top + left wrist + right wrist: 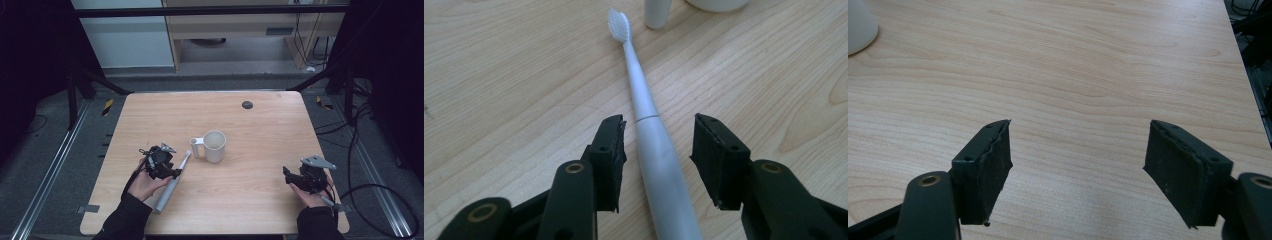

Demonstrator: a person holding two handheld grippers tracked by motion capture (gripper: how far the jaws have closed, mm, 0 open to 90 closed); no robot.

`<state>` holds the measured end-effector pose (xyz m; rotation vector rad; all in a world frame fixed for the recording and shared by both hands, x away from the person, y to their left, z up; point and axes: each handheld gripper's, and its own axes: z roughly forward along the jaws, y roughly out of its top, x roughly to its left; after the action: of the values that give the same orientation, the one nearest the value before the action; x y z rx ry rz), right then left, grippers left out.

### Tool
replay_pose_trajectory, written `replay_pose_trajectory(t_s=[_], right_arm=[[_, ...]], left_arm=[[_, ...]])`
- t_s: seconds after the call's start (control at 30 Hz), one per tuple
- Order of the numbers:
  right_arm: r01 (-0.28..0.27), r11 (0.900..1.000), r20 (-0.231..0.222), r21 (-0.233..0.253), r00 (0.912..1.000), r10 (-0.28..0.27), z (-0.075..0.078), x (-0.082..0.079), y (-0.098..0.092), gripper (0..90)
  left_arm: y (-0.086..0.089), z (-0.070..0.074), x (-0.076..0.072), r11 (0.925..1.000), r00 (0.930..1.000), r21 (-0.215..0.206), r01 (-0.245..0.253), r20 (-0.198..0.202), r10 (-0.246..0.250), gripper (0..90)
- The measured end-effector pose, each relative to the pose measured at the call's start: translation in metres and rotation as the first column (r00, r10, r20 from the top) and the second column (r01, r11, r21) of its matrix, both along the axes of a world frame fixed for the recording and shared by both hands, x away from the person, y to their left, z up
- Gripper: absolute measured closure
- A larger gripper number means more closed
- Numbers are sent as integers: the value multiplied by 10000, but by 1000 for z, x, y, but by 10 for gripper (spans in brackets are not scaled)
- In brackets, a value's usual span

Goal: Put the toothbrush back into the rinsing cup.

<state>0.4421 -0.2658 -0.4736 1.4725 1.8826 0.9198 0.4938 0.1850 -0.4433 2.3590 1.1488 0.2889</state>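
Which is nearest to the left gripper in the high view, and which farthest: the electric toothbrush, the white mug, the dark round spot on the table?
1. Electric toothbrush: lies between the open jaws of the left gripper, at the table's near left.
2. White mug: just beyond, near the table's middle.
3. Dark round spot: by the far edge.

On the wooden table: left gripper over a grey electric toothbrush (head toward the white mug); right gripper well apart, low at the right.
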Motion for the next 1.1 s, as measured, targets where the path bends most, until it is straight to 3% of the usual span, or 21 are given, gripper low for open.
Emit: replay_pose_trajectory(t_s=[0.53, 1.1], right_arm=[[-61, 10000, -123, 5, 9999, 61, -1, 1, 1, 263], [-137, 9999, -255, -35, 9996, 137, -2, 2, 1, 264]], left_arm=[[-6, -10, 4, 9984, 9987, 552, 105, -507, -77, 573], [-8, -22, 8, 9971, 9944, 757, 119, -1057, -38, 610]])
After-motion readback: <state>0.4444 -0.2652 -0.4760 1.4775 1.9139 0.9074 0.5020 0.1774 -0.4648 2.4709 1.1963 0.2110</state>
